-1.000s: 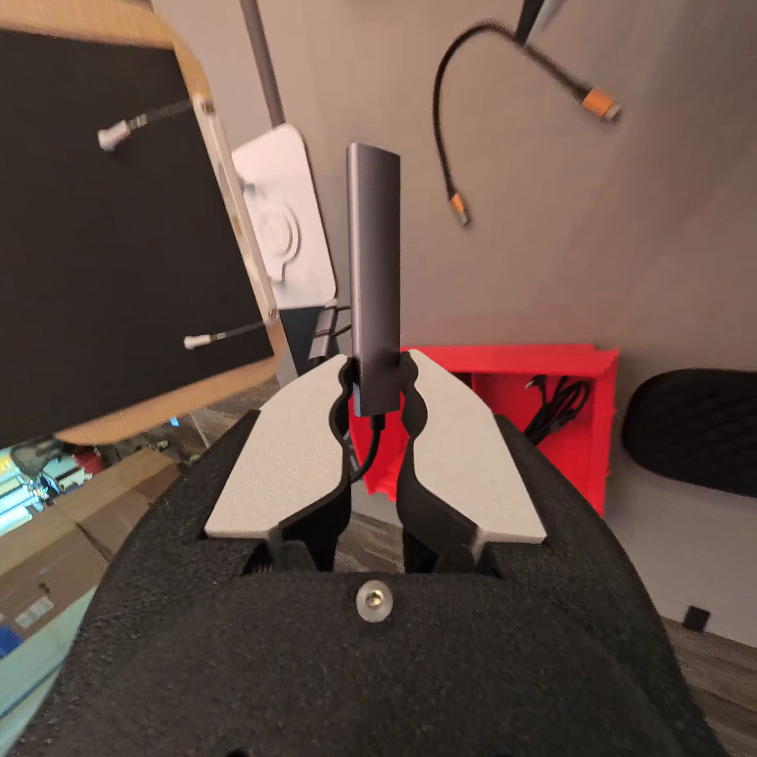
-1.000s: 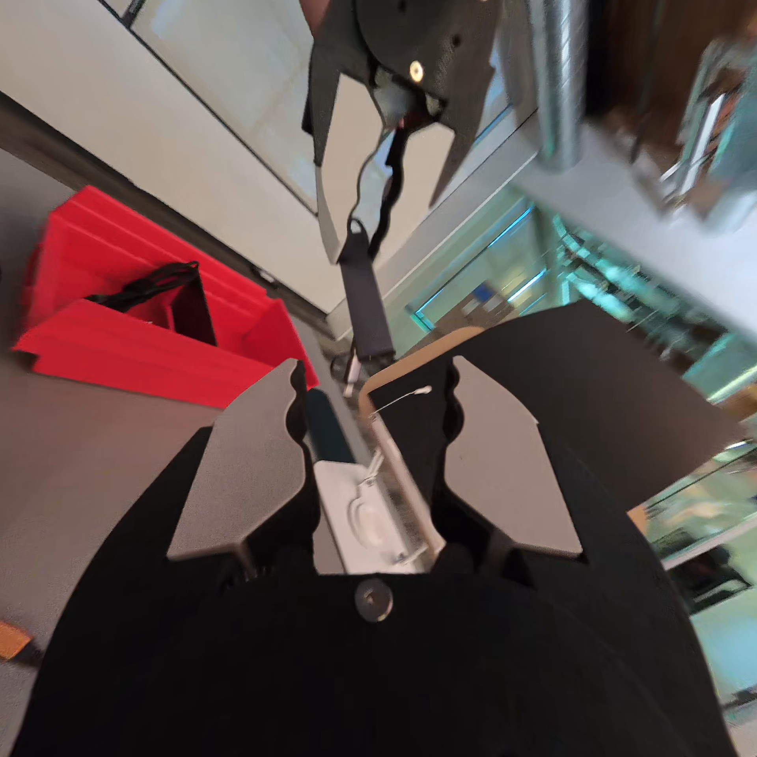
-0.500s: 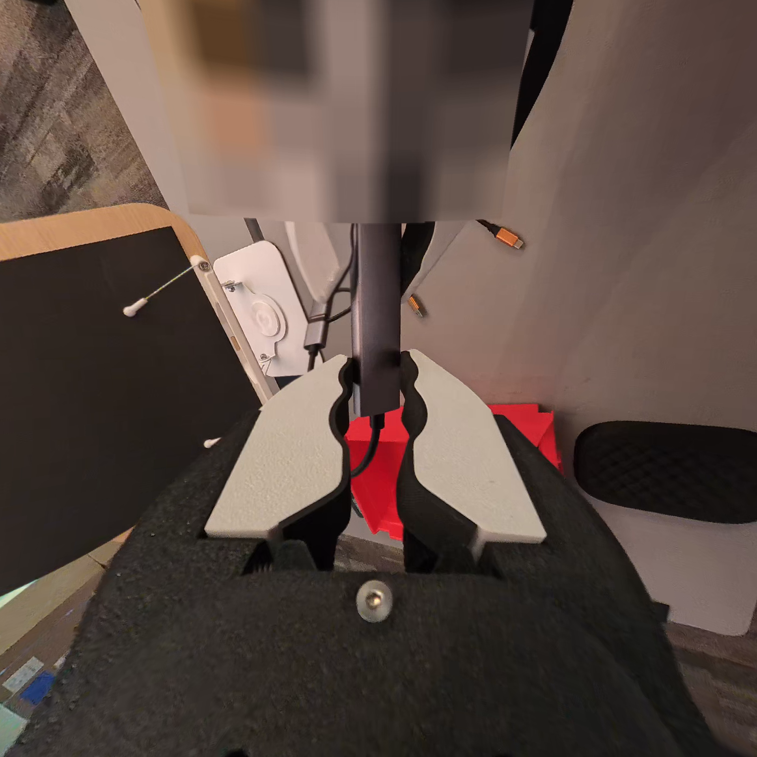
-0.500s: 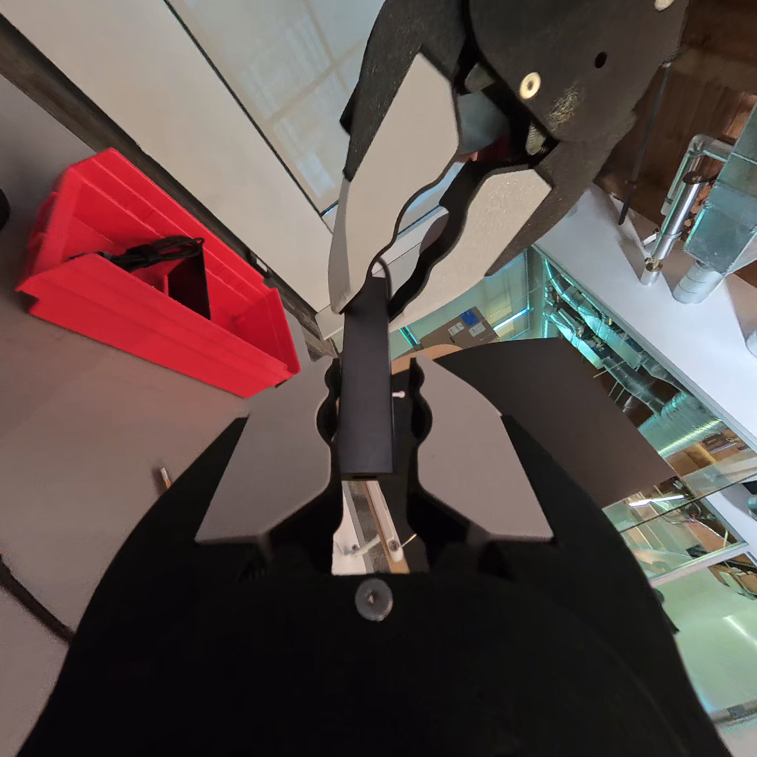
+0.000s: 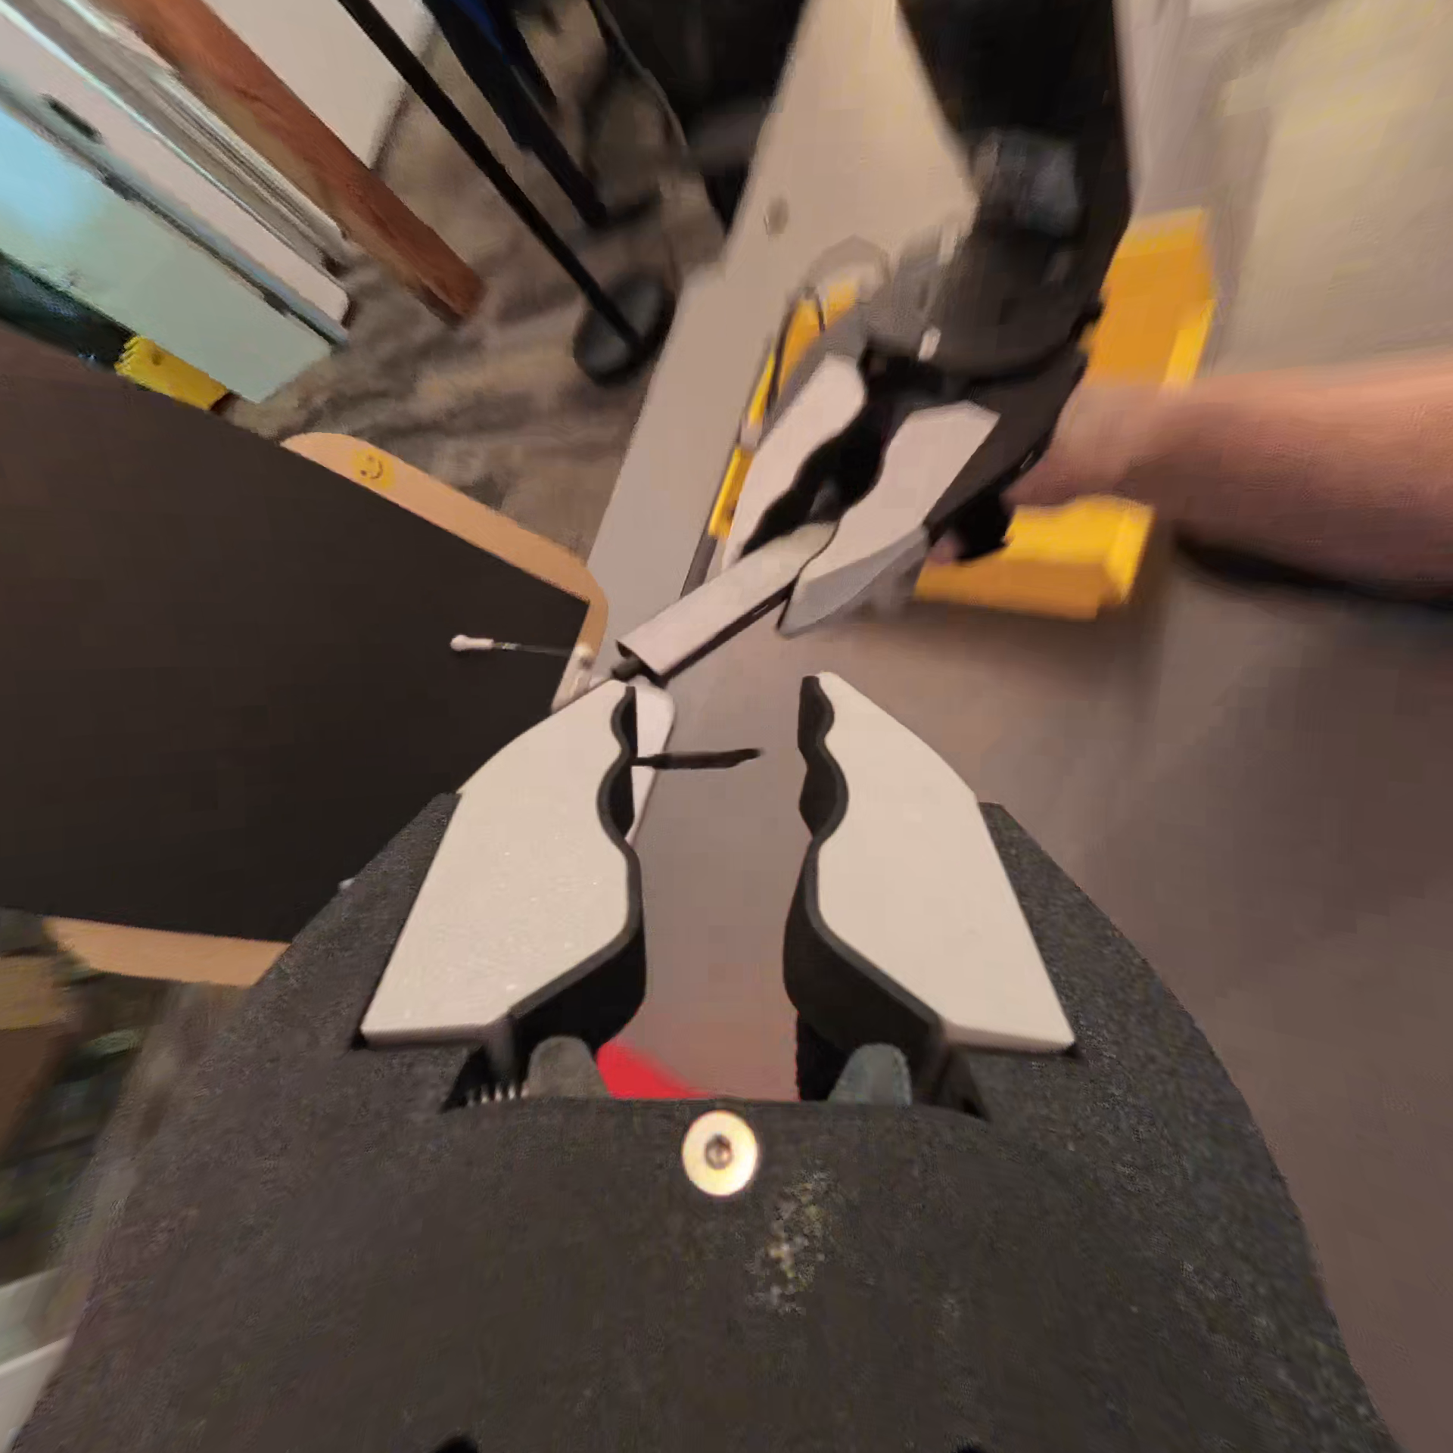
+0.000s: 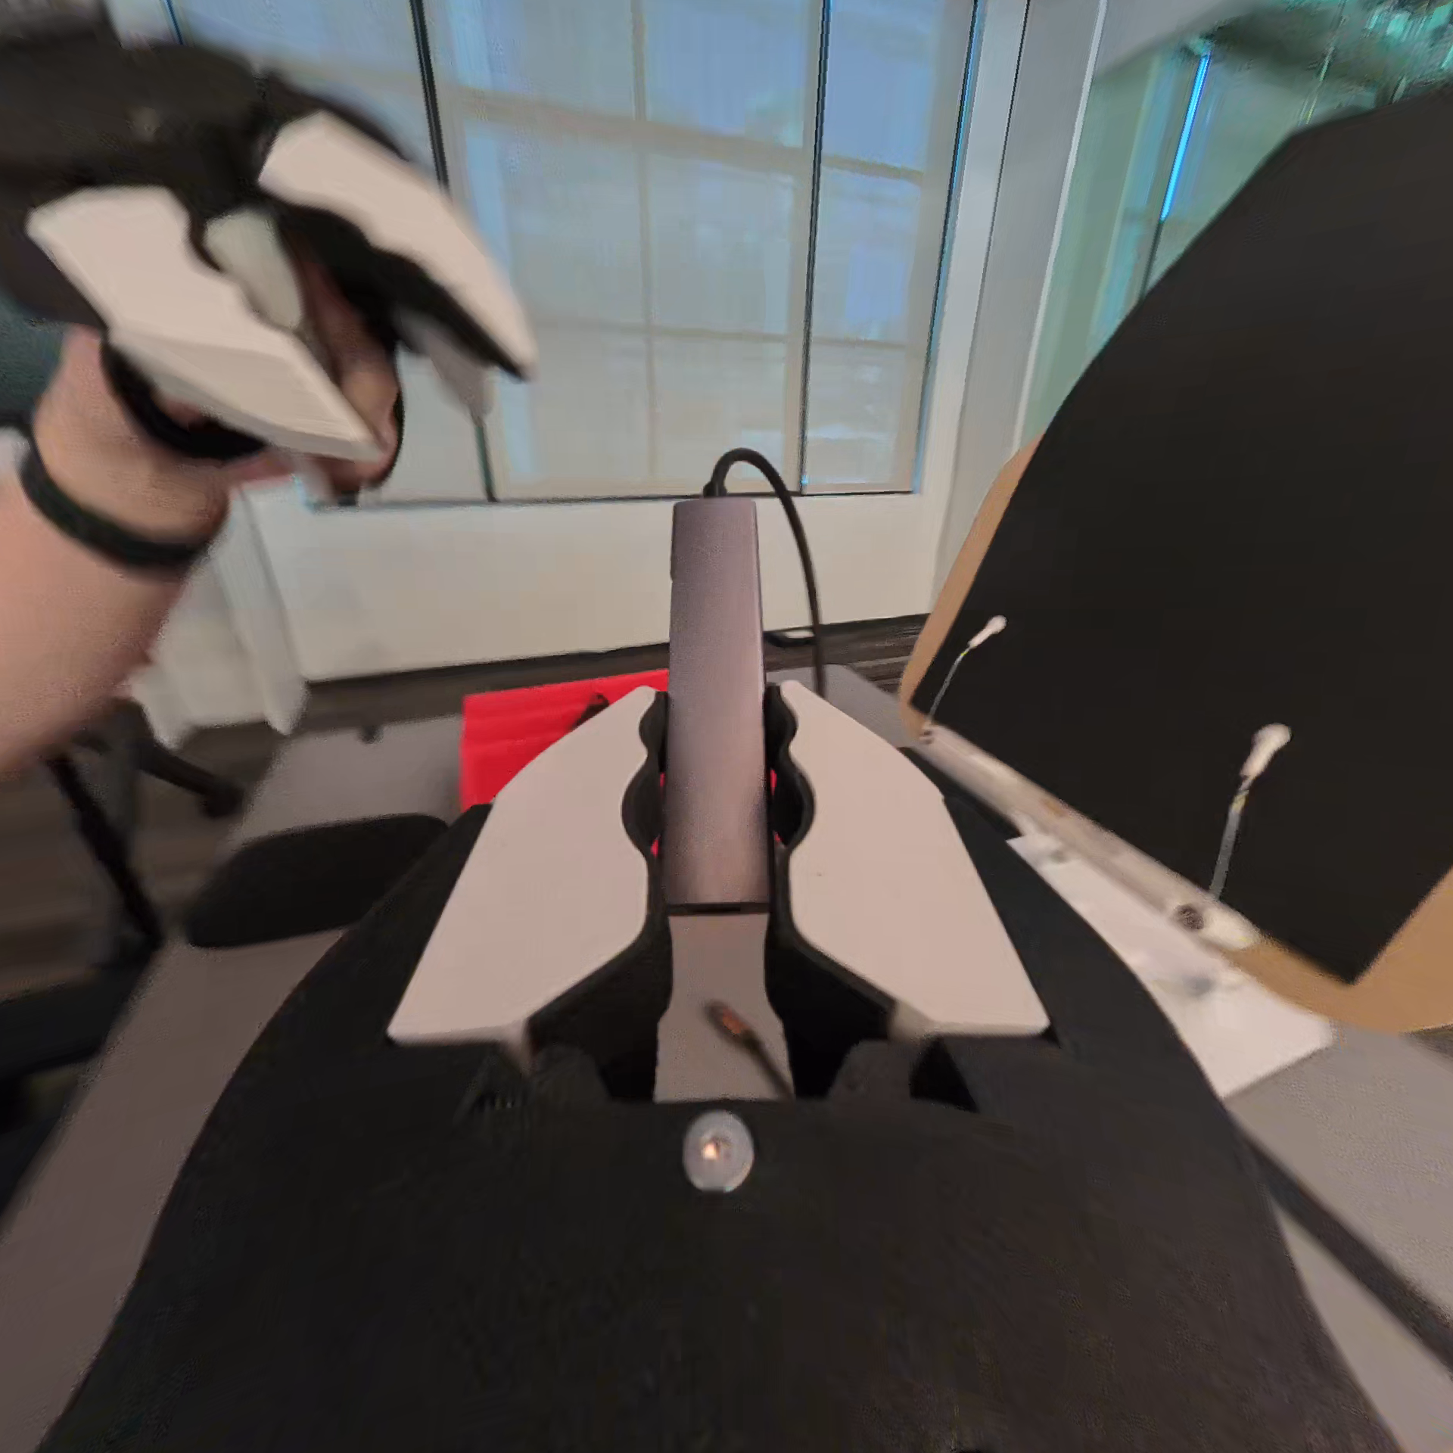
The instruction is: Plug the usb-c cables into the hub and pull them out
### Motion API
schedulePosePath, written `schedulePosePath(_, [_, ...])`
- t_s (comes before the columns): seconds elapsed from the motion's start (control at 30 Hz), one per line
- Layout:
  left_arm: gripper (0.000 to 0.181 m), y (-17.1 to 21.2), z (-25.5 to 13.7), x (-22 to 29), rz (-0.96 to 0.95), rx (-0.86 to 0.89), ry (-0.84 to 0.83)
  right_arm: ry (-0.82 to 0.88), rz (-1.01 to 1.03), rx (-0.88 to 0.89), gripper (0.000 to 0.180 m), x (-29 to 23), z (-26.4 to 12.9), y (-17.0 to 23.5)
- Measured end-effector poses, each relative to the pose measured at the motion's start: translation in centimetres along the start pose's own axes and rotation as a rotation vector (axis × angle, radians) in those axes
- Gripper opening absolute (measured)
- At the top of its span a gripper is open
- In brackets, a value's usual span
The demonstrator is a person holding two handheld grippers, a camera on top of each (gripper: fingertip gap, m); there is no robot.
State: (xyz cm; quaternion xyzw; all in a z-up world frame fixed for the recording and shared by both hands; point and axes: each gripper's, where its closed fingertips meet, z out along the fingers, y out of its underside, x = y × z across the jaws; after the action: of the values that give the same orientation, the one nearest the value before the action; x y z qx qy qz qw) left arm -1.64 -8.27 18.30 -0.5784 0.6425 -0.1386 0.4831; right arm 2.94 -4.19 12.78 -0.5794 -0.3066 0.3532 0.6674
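Note:
The grey USB hub (image 6: pixel 714 708) stands upright between my right gripper's (image 6: pixel 715 693) fingers, which are shut on its lower half. Its black cable (image 6: pixel 803 550) loops from the top end down behind it. In the left wrist view the hub (image 5: pixel 708 609) sticks out of the right gripper (image 5: pixel 774 586) towards me. My left gripper (image 5: pixel 719 696) is open and empty, just short of the hub's free end. It shows blurred at the upper left of the right wrist view (image 6: pixel 440 405). A cable with a copper-coloured plug (image 6: pixel 731 1022) lies on the table under the right gripper.
A black board with a wooden edge (image 5: pixel 236 668) stands at the left, and on the right in the right wrist view (image 6: pixel 1219 550). A red bin (image 6: pixel 535 723) sits behind the hub. Yellow bins (image 5: pixel 1046 558) lie beyond the right gripper. A black pad (image 6: pixel 314 873) lies left.
The hub has passed from my left gripper to my right one. The right gripper shut on it; the left gripper opened, let go and drew back.

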Motion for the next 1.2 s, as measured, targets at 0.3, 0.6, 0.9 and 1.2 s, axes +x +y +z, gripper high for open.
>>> schedulePosePath(0.3, [0.025,3.9,2.6,2.8,-0.579,0.558,0.160,-0.256,0.295,0.001,0.024,-0.4,-0.9,0.8])
schedulePosePath(0.6, [0.065,2.4,8.0,4.3,-0.458,0.551,0.281,-0.367,0.087,-0.225,0.024,-2.7,-3.6,2.4])
schedulePosePath(0.9, [0.027,1.8,7.4,4.9,-0.364,0.714,0.453,-0.360,0.010,-0.324,0.024,-3.4,-3.6,3.6])
schedulePosePath(1.2, [0.023,1.1,5.2,3.2,-0.423,0.823,0.393,-0.312,0.020,-0.139,0.031,-3.2,-2.6,1.0])
